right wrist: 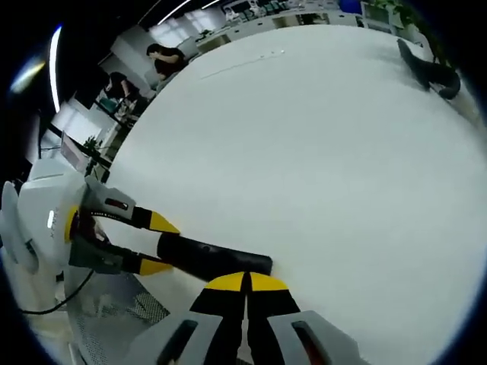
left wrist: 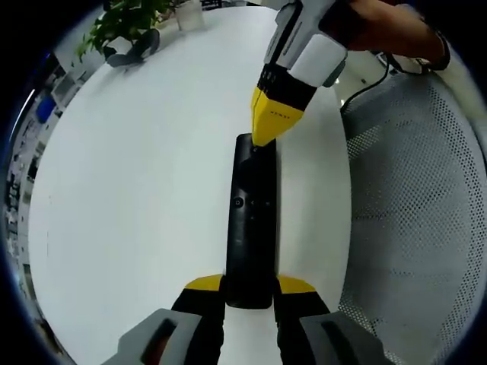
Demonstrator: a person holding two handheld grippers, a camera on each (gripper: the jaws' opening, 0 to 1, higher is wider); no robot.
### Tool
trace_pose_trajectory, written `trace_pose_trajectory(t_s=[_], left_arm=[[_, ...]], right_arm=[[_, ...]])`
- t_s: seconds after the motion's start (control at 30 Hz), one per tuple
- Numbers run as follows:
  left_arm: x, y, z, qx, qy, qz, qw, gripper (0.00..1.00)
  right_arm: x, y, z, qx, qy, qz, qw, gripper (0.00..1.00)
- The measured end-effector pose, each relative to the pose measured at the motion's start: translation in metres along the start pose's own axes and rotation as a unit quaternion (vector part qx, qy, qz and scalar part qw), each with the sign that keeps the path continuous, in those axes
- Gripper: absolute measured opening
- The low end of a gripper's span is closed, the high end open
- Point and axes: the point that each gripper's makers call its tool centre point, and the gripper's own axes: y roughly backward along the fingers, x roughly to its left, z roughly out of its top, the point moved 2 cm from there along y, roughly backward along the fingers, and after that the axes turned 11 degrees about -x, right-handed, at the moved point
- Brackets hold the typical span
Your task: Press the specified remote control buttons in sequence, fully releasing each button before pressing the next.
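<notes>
A long black remote control (left wrist: 251,220) lies lengthwise on the white table (left wrist: 152,190). My left gripper (left wrist: 249,286) is shut on its near end, a yellow tip on each side. My right gripper (left wrist: 266,129) comes down from above with its jaws together, its yellow tip touching the remote's far end. In the right gripper view, my right gripper (right wrist: 246,283) is shut, its tips right over the end of the remote (right wrist: 217,258). The left gripper (right wrist: 156,243) clamps the other end there, held by a hand.
A potted plant (left wrist: 125,26) stands at the table's far edge, with a white cup (left wrist: 189,14) beside it. A grey mesh chair (left wrist: 415,220) sits right of the table. A dark object (right wrist: 428,71) lies at the table's far side, and people sit at distant desks (right wrist: 163,57).
</notes>
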Motion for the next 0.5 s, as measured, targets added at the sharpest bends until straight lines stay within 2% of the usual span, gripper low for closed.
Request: trace_pose_trajectory(t_s=[0.5], left_arm=[[0.0005, 0.0002, -0.0008, -0.015, 0.003, -0.002, 0.9999, 0.22]], right_arm=[[0.0043, -0.0033, 0.0024, 0.006, 0.011, 0.003, 0.9999, 0.00]])
